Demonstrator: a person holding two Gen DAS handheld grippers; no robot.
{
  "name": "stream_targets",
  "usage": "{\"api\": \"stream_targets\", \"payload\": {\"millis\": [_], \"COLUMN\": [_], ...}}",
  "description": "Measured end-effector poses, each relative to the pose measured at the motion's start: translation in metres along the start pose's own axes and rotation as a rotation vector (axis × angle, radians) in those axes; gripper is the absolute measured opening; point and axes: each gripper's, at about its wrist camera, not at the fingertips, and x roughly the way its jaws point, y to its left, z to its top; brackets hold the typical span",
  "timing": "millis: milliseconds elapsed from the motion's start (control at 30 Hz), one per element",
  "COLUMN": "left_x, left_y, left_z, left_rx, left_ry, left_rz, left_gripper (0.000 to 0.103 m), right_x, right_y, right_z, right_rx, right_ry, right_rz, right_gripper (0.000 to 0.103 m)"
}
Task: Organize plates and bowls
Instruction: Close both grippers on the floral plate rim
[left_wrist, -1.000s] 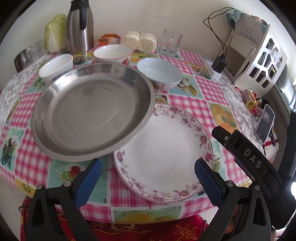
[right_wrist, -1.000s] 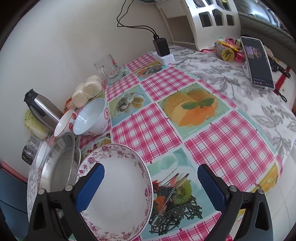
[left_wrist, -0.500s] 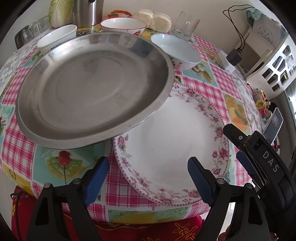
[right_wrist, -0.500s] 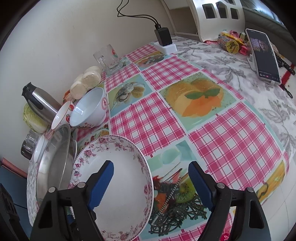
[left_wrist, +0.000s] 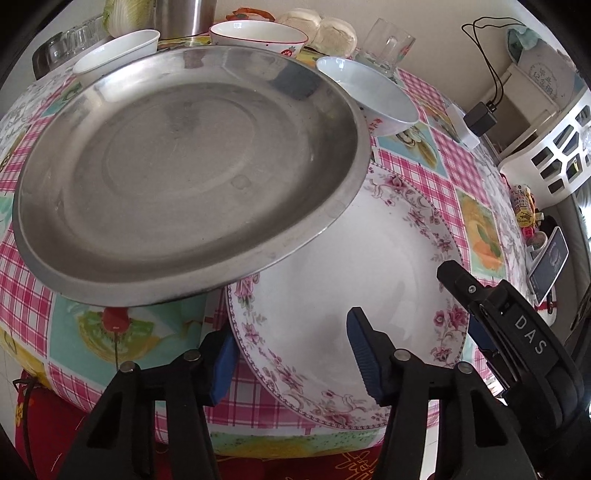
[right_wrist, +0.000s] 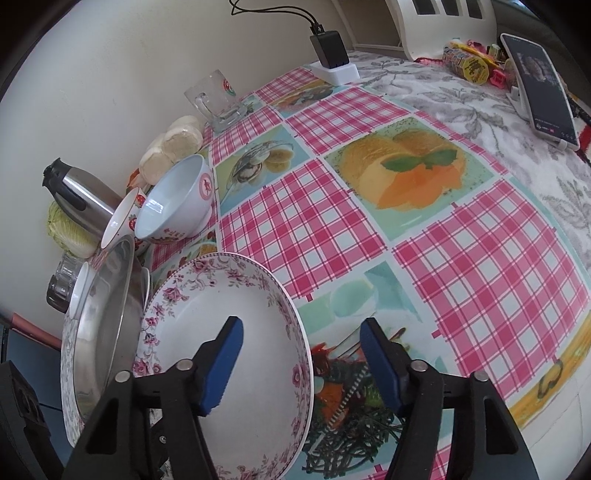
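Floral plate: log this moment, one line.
floral plate on table, under steel pan edge | left gripper closing astride rim | right gripper closing astride rim

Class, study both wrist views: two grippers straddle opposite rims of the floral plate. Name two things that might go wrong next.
1. The steel plate overlaps the floral plate; lifting could tip it onto the blue bowl.
2. The left gripper and right gripper have just been closing; an uneven pinch may let it slip.

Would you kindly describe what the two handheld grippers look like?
Both the left gripper and right gripper have black plastic bodies with silver pivot screws and ribbed blue pads on the fingers. The right one, seen from the left camera, carries white "DAS" lettering.
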Motion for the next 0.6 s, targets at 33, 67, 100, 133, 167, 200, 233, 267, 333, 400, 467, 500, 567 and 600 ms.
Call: {"api": "stream_targets", "payload": {"millis": [33,67,100,133,167,200,233,267,333,400,467,500,567,600], "left_x": [0.000,0.000,0.001,0.001,0.001,0.001,0.001,0.001,0.001,0.001,-0.001,-0.002,-0.002,-0.003], "left_y": [0.000,0.001,0.001,0.003,0.005,0.006,0.008,0.009,0.010,0.013,0.015,0.018,0.022,0.024], "left_z": [0.000,0.001,0.002,0.003,0.004,0.005,0.006,0.006,0.008,0.008,0.008,0.007,0.007,0.007], "left_rx": [-0.003,-0.007,-0.015,-0.025,-0.035,-0.044,-0.048,-0.051,-0.060,-0.071,-0.083,-0.091,-0.108,-0.115], "left_ry": [-0.003,-0.006,-0.008,-0.012,-0.015,-0.017,-0.018,-0.019,-0.025,-0.030,-0.039,-0.044,-0.052,-0.055], "left_rz": [0.000,0.002,0.003,0.004,0.005,0.005,0.006,0.010,0.017,0.009,0.015,0.031,0.052,0.054], "left_gripper": [0.057,0.056,0.056,0.056,0.056,0.056,0.056,0.056,0.056,0.056,0.049,0.044,0.032,0.030], "right_x": [0.001,0.001,0.002,0.003,0.004,0.005,0.005,0.006,0.007,0.008,0.008,0.008,0.008,0.007], "right_y": [0.000,0.000,0.001,0.002,0.002,0.003,0.003,0.003,0.002,0.001,0.001,0.001,0.003,0.003], "right_z": [0.000,0.000,0.000,0.000,0.000,0.000,0.000,0.000,0.000,0.000,0.000,0.001,0.001,0.001], "right_rx": [0.001,0.000,0.000,-0.003,-0.005,-0.006,-0.008,-0.006,-0.001,0.002,0.002,0.000,-0.008,-0.009], "right_ry": [-0.002,-0.005,-0.007,-0.007,-0.003,-0.003,-0.006,-0.006,-0.005,-0.004,-0.003,-0.001,0.001,0.001], "right_rz": [0.001,0.000,-0.001,0.000,-0.001,-0.004,-0.007,-0.008,-0.008,-0.014,-0.012,-0.013,-0.018,-0.019], "right_gripper": [0.064,0.064,0.063,0.054,0.050,0.045,0.042,0.040,0.032,0.027,0.026,0.025,0.024,0.024]}}
